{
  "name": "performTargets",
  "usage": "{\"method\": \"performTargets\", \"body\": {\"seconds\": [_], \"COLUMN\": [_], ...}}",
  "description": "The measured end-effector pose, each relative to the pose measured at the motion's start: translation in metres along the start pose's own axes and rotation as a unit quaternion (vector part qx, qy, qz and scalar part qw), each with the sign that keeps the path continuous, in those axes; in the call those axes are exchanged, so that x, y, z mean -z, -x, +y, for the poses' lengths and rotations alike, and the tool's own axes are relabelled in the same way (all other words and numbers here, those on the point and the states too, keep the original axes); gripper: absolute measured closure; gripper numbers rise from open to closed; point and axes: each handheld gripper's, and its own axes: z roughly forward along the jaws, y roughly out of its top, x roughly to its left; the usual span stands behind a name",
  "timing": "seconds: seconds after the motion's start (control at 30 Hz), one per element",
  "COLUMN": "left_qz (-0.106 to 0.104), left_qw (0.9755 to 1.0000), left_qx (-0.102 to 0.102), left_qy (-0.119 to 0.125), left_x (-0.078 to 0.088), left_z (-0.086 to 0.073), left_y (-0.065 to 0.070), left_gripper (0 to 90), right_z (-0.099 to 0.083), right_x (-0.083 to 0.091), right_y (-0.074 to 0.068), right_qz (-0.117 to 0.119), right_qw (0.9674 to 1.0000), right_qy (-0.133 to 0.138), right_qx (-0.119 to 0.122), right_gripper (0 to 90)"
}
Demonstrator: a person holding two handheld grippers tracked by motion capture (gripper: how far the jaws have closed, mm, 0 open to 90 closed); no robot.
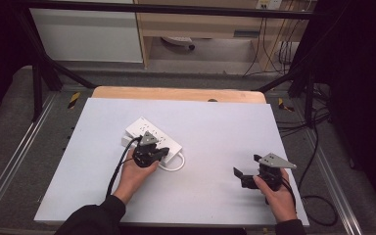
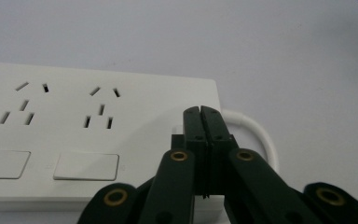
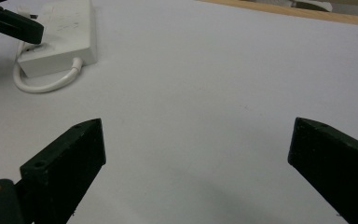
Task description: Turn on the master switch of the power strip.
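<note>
A white power strip (image 1: 149,134) lies slantwise on the white mat, left of centre, with its short white cable (image 1: 175,165) looping from its near end. My left gripper (image 1: 160,152) is over that near end. In the left gripper view its jaws are pressed together, tips (image 2: 200,113) just above the power strip (image 2: 98,126) near the cable (image 2: 258,135), with nothing seen between them. My right gripper (image 1: 247,165) hovers at the right front of the mat, wide open and empty (image 3: 196,140). From there the power strip (image 3: 67,35) and its cable (image 3: 42,86) lie far off at the upper left.
The white mat (image 1: 215,127) covers a wooden table whose bare edge (image 1: 176,93) shows at the back. A black frame and cables (image 1: 318,147) run along the right side. Sockets and two rocker switches (image 2: 86,165) cover the strip's top.
</note>
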Motion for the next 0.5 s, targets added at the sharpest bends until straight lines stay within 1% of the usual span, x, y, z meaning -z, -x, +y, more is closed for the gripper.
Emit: {"method": "performTargets", "body": {"seconds": [0.4,0.5], "left_qz": [0.000,0.002], "left_qw": [1.0000,1.0000], "left_qx": [-0.004,-0.006], "left_qy": [-0.005,-0.006], "left_x": [-0.0021,-0.0021], "left_z": [-0.0013,-0.0012], "left_y": [0.0005,0.0011], "left_gripper": [90.0,90.0], "right_z": [0.0001,0.0004], "right_x": [-0.0002,0.0002], "right_y": [-0.0002,-0.0005], "right_qz": [0.000,0.001], "right_qw": [1.0000,1.0000], "right_qy": [-0.001,-0.001], "right_qx": [0.002,-0.001], "right_gripper": [4.1,3.8]}}
